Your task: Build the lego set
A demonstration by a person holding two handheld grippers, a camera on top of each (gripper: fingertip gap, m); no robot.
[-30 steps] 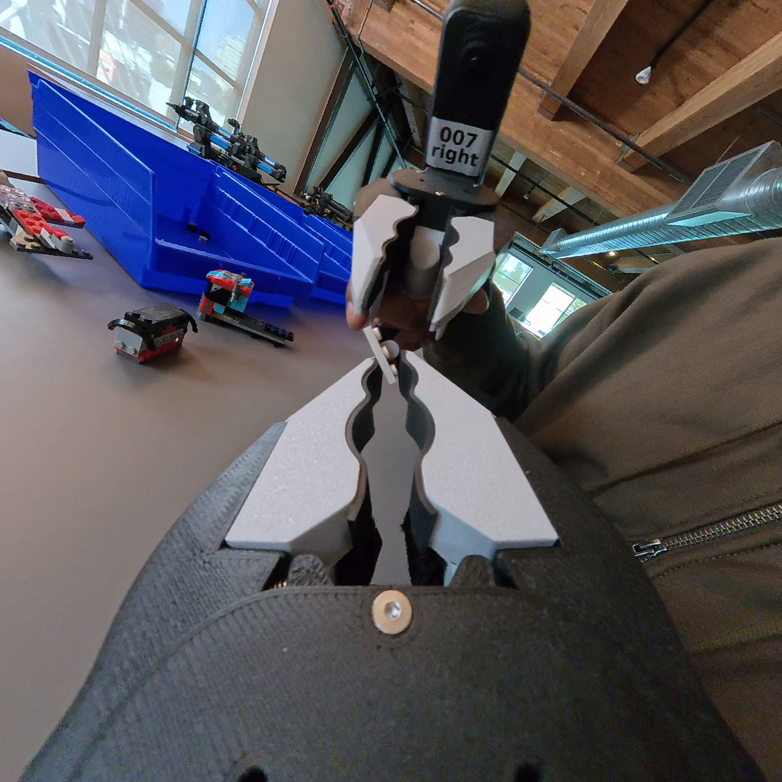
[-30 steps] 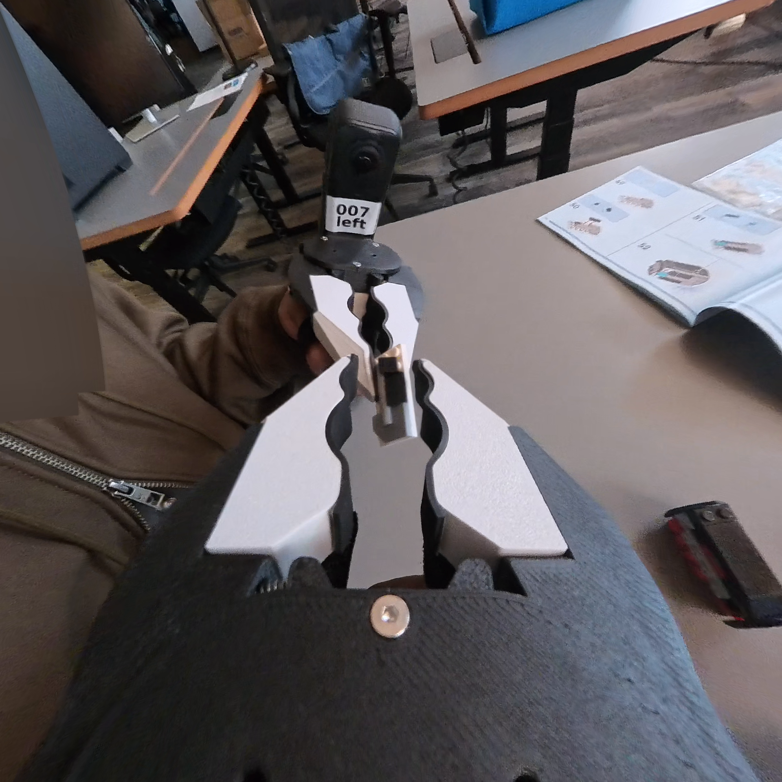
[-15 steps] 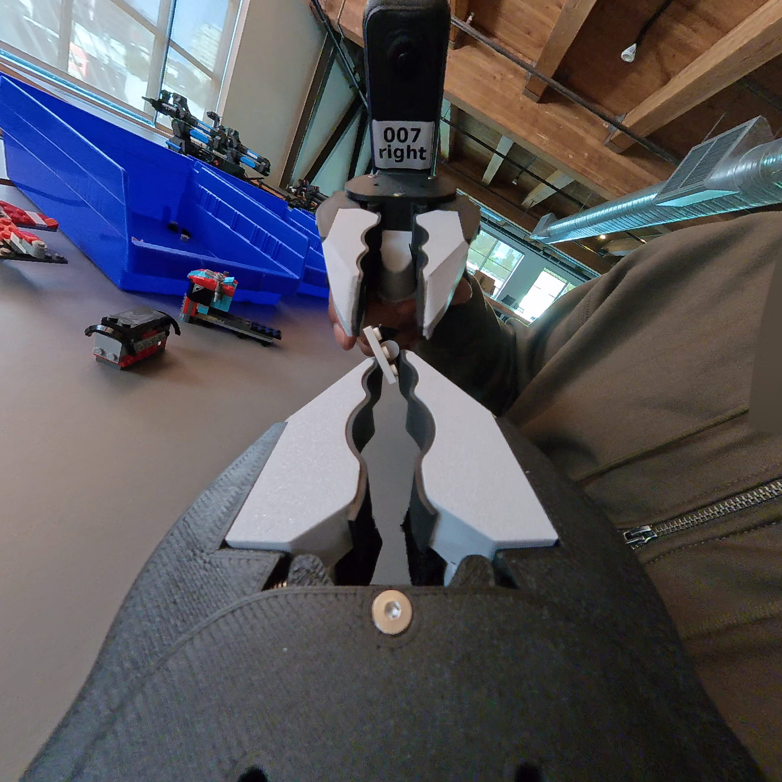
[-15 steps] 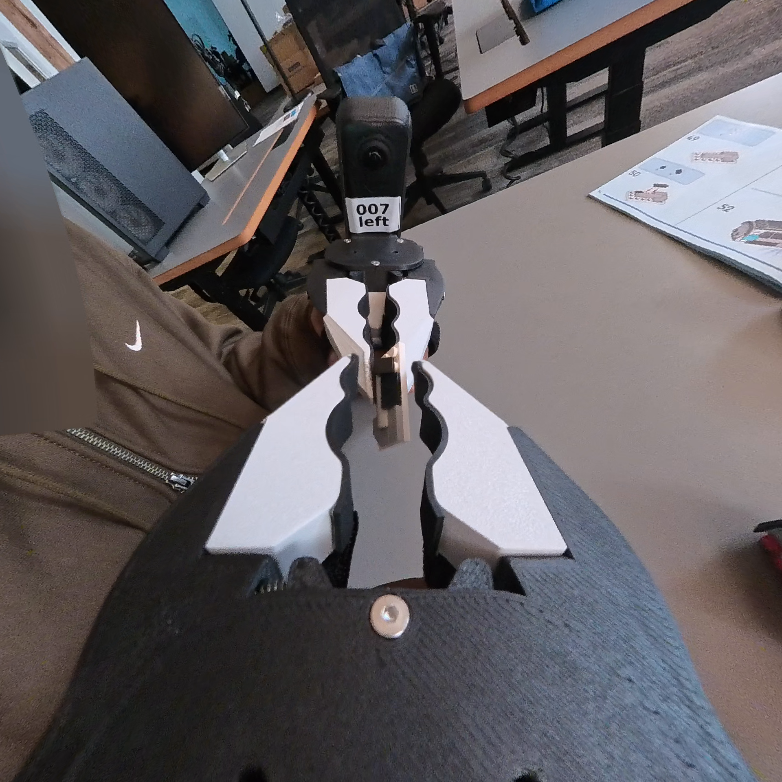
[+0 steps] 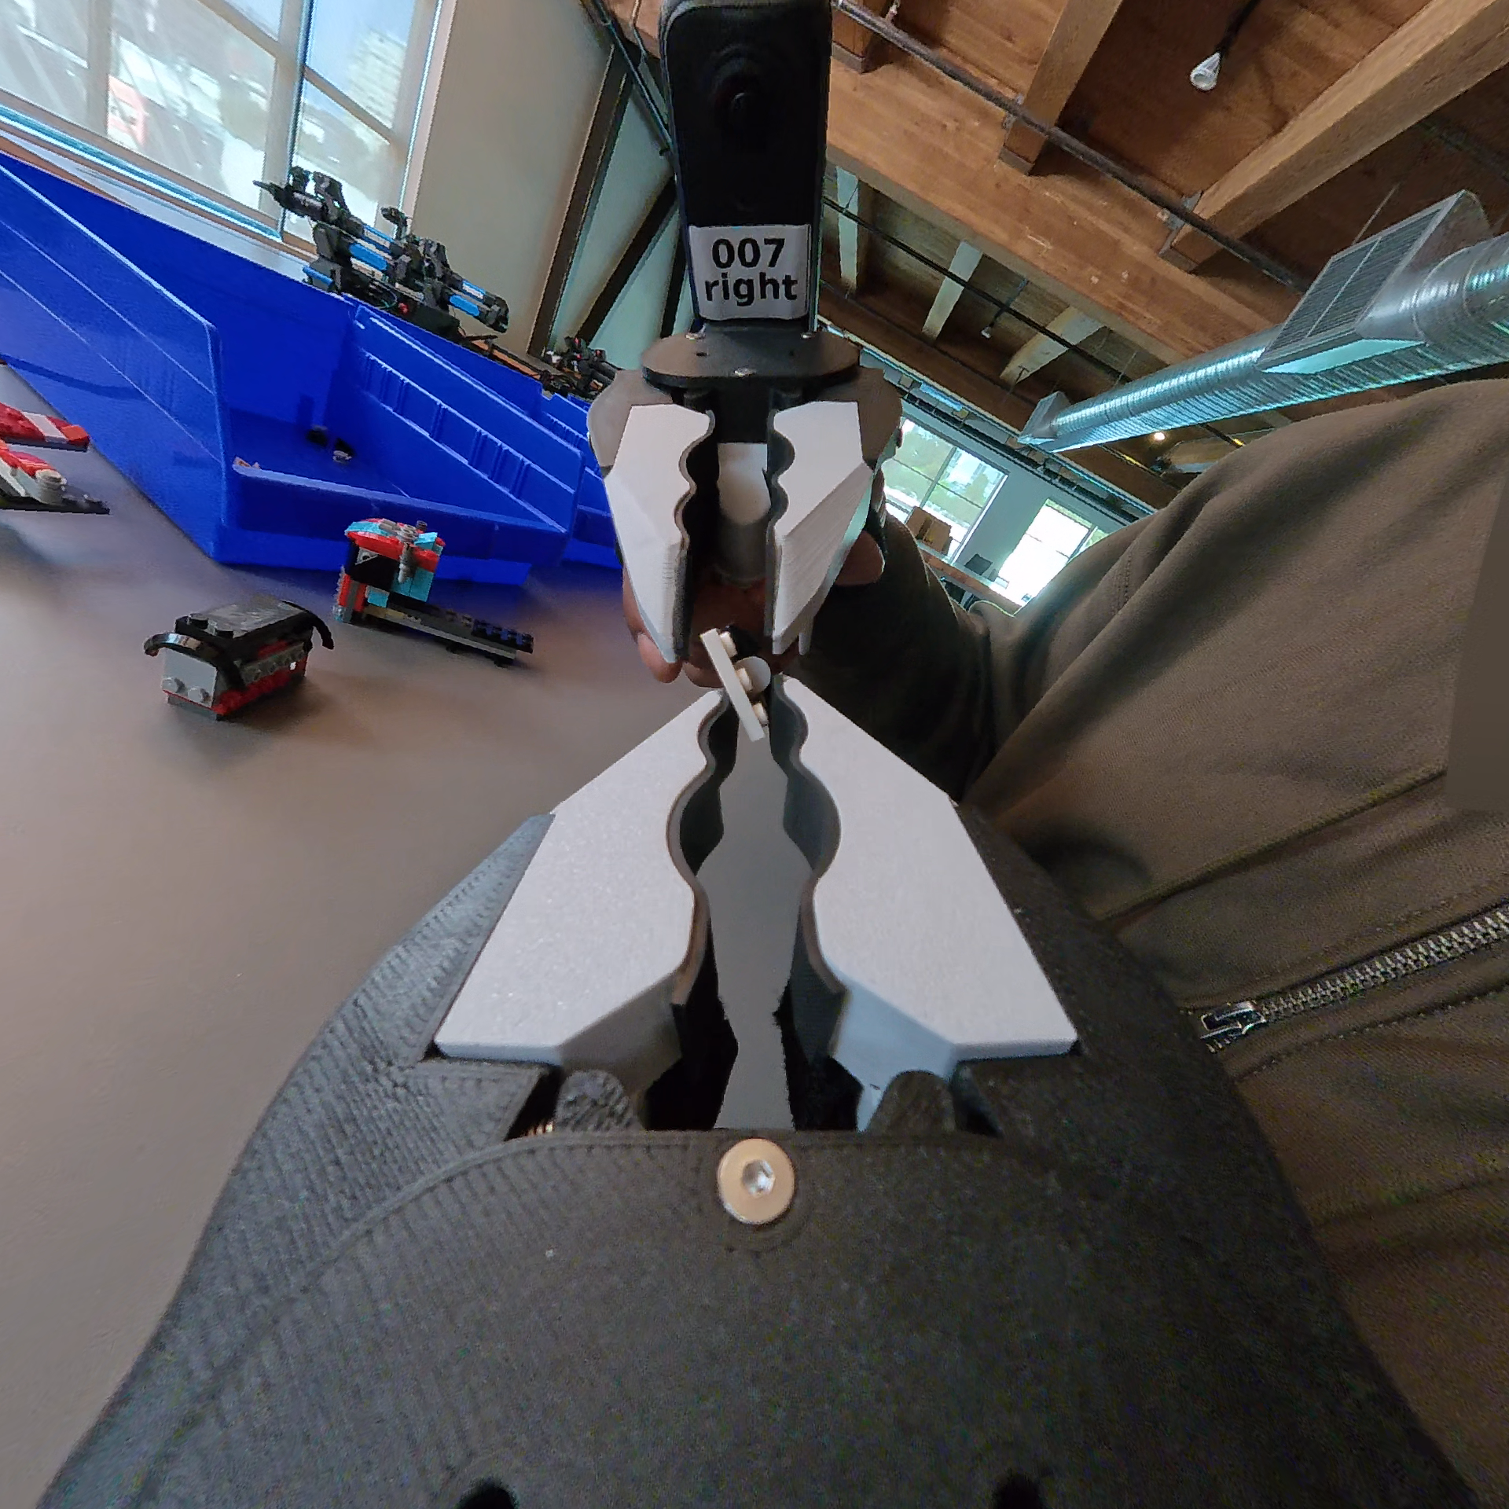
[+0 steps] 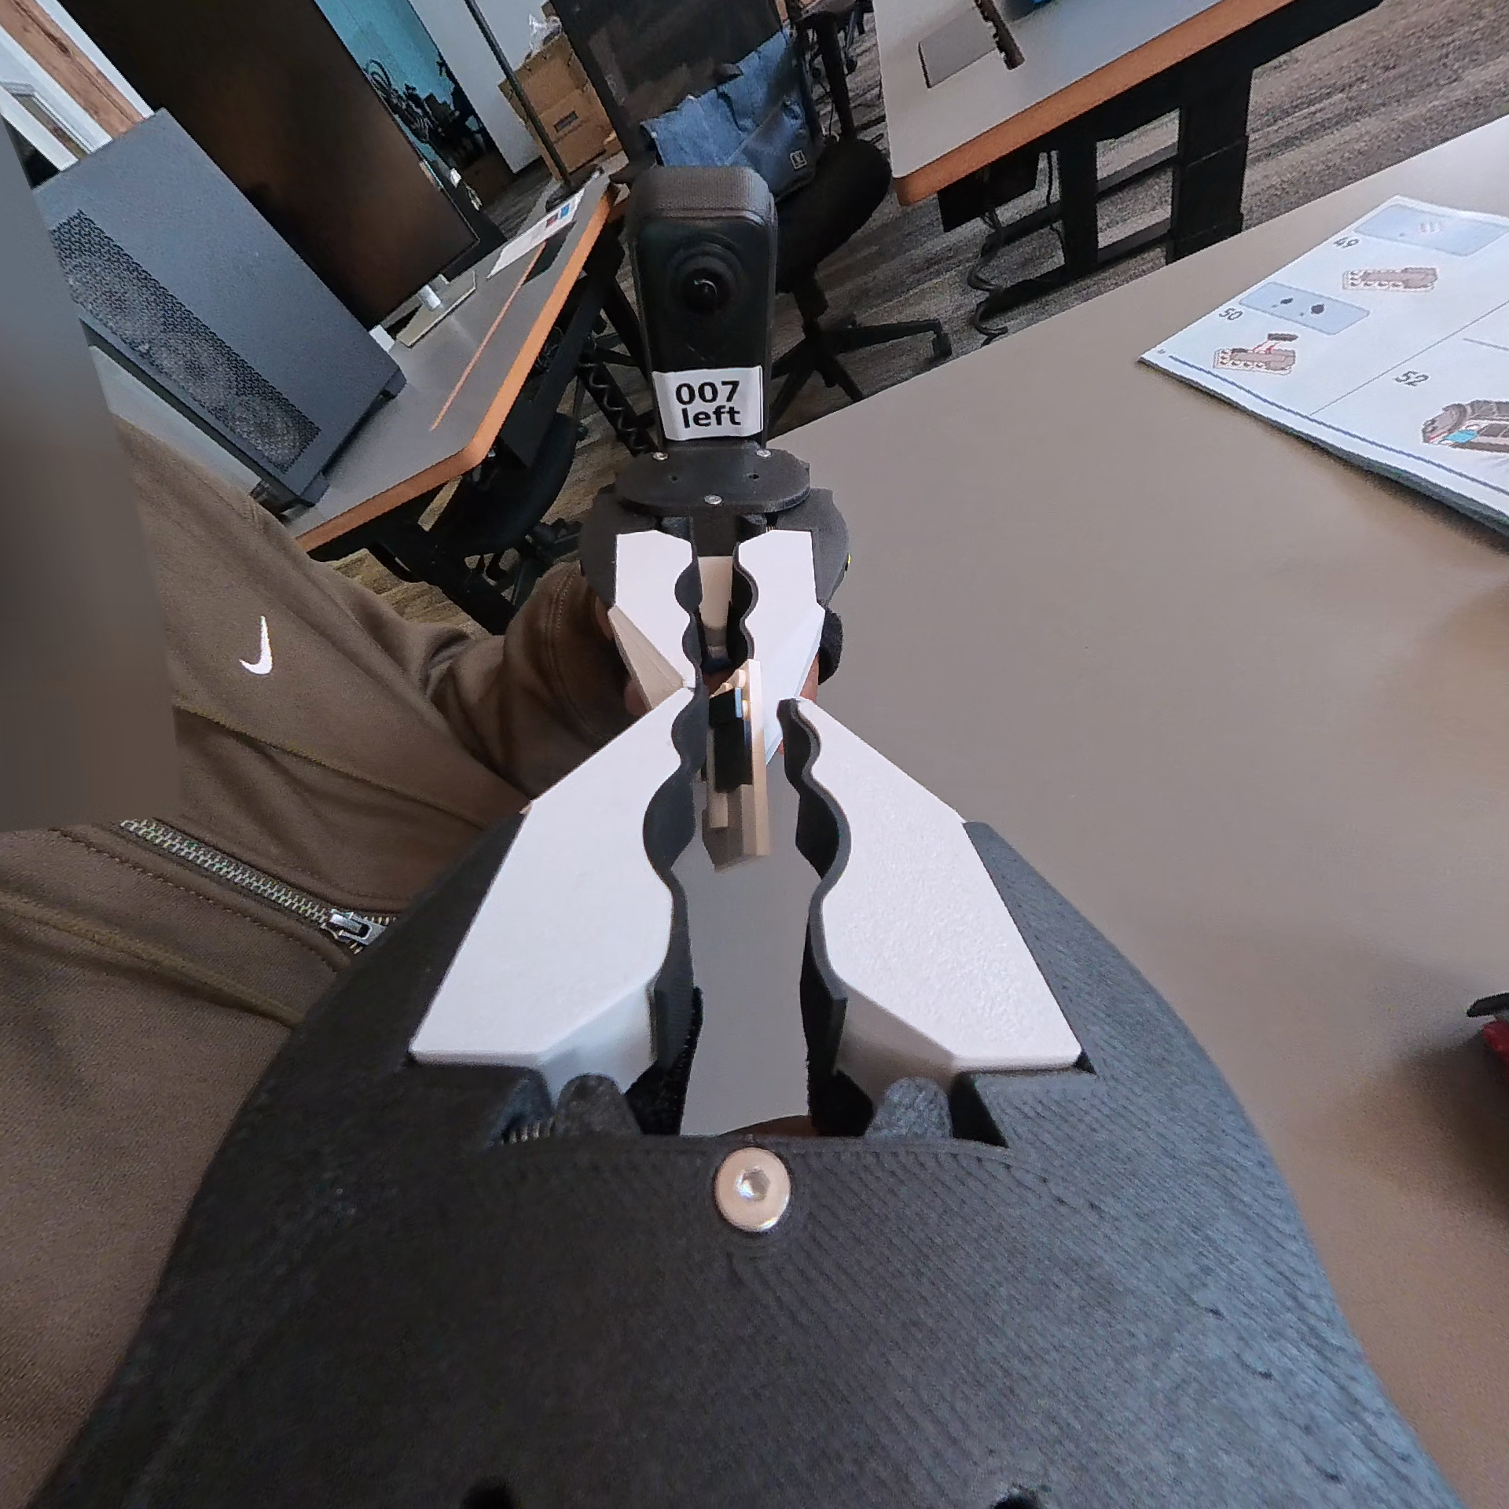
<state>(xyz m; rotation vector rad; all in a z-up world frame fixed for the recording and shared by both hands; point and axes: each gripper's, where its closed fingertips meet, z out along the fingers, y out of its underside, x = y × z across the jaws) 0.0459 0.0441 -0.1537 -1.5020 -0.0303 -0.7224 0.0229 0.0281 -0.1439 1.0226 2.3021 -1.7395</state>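
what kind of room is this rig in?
Looks like an open-plan office or lab workspace, probably a converted loft: desks with orange edging and office chairs, a large monitor, plus exposed wood ceiling beams and a bare metal air duct. Toy brick models sit on the grey table.

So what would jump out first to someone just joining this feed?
Two hand-held grippers meeting tip to tip above the grey table: the left gripper pinches a small white studded plate with black pieces, while the right gripper's fingers flank it, one side showing a gap. Beyond, a big blue bin and brick models.
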